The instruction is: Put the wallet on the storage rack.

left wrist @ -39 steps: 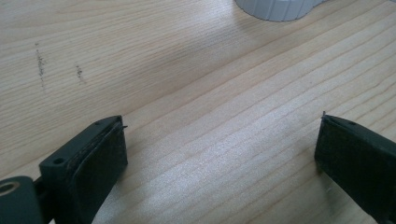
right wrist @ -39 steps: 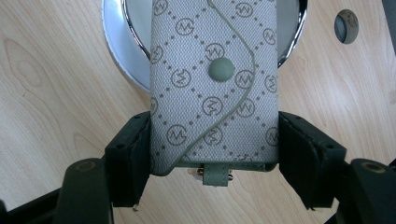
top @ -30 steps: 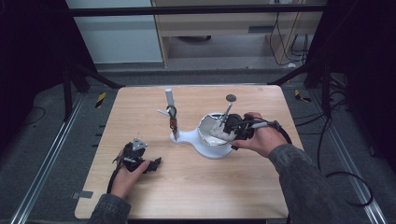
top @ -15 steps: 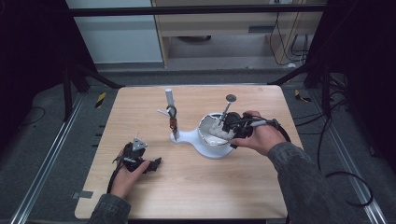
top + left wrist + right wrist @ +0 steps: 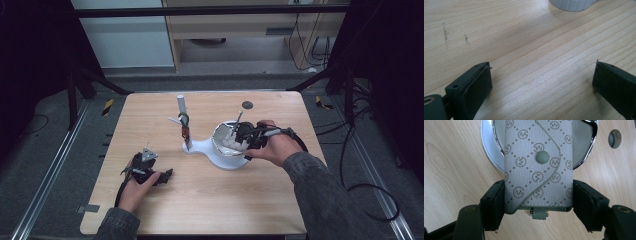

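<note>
In the high view, almost nothing is changed from a second ago: the right gripper (image 5: 239, 134) is kept over the shiny bowl (image 5: 220, 150) on its white stand (image 5: 200, 148), and the left gripper (image 5: 150, 172) is kept resting on the table (image 5: 225, 200), well apart from the bowl and nearer the person. In the left gripper view, the jaws are seen spread wide with only bare wood between them, and the stand's edge (image 5: 571, 4) is seen far off. In the right gripper view, the small grey pouch (image 5: 539, 165) is squeezed on both sides by the jaws and is held partly over the bowl (image 5: 587, 140). The pouch is probably about to be set into the bowl.
</note>
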Action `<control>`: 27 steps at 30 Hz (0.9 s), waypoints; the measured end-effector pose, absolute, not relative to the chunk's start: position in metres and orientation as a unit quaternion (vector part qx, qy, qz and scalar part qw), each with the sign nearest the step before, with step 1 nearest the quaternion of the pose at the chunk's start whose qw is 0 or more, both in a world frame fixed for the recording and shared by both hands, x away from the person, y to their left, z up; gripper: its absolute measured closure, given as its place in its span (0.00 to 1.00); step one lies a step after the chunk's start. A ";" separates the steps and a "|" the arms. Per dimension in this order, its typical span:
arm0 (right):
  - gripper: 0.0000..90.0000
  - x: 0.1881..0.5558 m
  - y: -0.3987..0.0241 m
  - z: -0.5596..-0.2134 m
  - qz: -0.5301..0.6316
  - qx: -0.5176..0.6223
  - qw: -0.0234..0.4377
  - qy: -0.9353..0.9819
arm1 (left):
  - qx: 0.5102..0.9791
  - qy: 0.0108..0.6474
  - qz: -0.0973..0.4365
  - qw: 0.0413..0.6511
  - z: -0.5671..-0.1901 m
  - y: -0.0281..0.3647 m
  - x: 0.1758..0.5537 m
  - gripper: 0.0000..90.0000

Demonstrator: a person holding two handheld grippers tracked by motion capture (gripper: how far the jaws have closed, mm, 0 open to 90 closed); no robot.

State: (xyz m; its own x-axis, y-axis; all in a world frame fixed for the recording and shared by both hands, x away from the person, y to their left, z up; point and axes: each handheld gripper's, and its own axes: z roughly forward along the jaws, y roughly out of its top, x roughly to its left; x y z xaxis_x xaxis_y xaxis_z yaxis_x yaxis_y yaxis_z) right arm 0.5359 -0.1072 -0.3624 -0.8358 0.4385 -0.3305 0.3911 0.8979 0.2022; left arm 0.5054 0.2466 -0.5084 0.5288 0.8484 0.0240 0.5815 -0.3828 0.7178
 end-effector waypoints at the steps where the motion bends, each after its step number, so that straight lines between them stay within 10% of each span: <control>1: 0.35 0.537 -0.107 -0.363 0.062 0.216 0.187 0.956 | 0.807 0.443 0.199 0.335 -0.508 0.247 0.505 0.02; 27: 0.35 0.551 -0.091 -0.372 0.048 0.216 0.183 0.958 | 0.808 0.442 0.198 0.335 -0.508 0.246 0.505 0.02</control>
